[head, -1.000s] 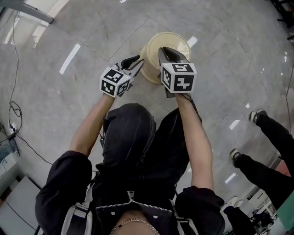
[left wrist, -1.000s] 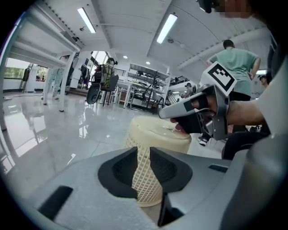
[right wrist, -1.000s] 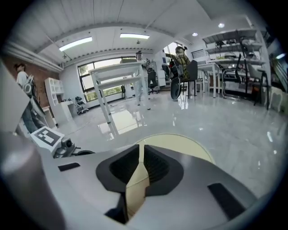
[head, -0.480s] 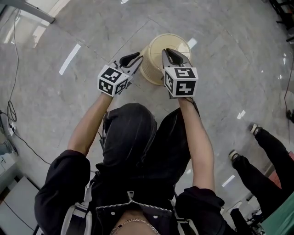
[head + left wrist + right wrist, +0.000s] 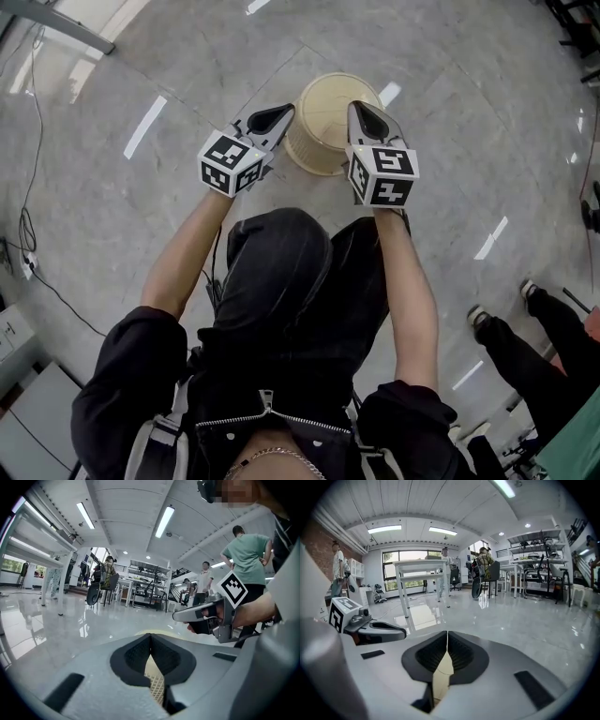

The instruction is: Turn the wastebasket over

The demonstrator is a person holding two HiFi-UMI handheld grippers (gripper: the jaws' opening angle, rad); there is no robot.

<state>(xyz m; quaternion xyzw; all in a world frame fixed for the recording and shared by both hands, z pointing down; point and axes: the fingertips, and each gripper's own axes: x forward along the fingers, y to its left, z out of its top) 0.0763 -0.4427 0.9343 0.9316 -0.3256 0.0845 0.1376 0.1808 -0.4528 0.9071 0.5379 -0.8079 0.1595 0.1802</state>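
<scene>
A cream mesh wastebasket [image 5: 323, 117] stands on the glossy grey floor, straight ahead of me. My left gripper [image 5: 289, 109] lies against its left side near the top edge. My right gripper [image 5: 354, 105] sits at its right side, with its tip over the top edge. Both pairs of jaws have just closed. In the left gripper view the left gripper [image 5: 150, 641] has its tips together, and the wastebasket's mesh wall [image 5: 155, 686] shows through the hollow behind them. The right gripper [image 5: 447, 639] also has its tips touching, above the cream wastebasket [image 5: 441, 677]. I see nothing pinched between either pair of tips.
A person's legs and shoes [image 5: 530, 314] stand at the lower right. Cables [image 5: 33, 234] run along the floor on the left. White tables [image 5: 419, 581], chairs and shelving stand further off, with several people [image 5: 246, 555] around the room.
The left jaws, open before, are now shut. Both grippers have risen. The right gripper has shifted from over the basket's middle to its right side.
</scene>
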